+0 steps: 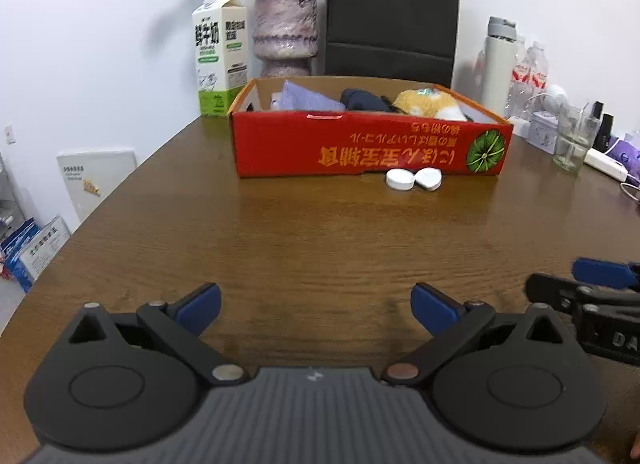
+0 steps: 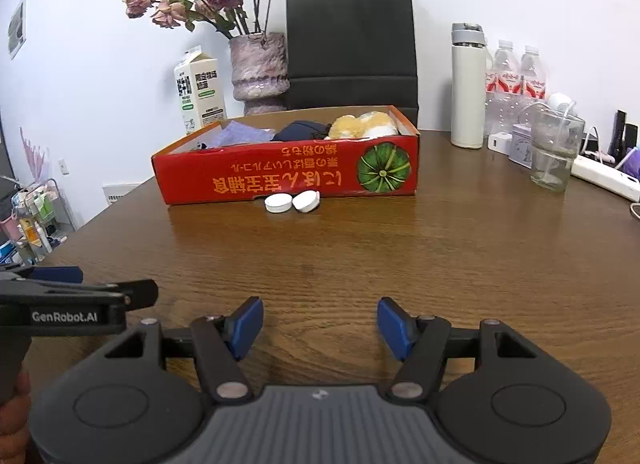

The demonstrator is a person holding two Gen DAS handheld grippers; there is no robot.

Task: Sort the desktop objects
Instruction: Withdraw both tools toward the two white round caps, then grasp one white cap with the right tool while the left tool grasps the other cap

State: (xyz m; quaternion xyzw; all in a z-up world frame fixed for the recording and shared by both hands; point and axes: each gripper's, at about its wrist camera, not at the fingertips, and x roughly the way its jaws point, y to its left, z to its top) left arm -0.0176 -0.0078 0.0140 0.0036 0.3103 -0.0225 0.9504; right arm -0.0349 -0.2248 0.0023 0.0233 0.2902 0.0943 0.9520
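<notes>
A red cardboard box (image 1: 368,143) (image 2: 288,171) stands on the brown table and holds a purple cloth (image 1: 308,97), a dark item (image 1: 364,99) and a yellow plush (image 1: 426,101). Two white round lids (image 1: 414,179) (image 2: 292,201) lie on the table against the box's front wall. My left gripper (image 1: 316,310) is open and empty, low over the near table. My right gripper (image 2: 320,324) is open and empty, also near the front edge; it shows at the right of the left wrist view (image 1: 592,284).
A milk carton (image 1: 220,59), a vase of dried flowers (image 1: 284,31) and a black paper bag (image 1: 392,19) stand behind the box. At the right are a white flask (image 2: 468,87), water bottles (image 2: 516,79), a glass (image 2: 556,151) and a power strip (image 2: 604,175).
</notes>
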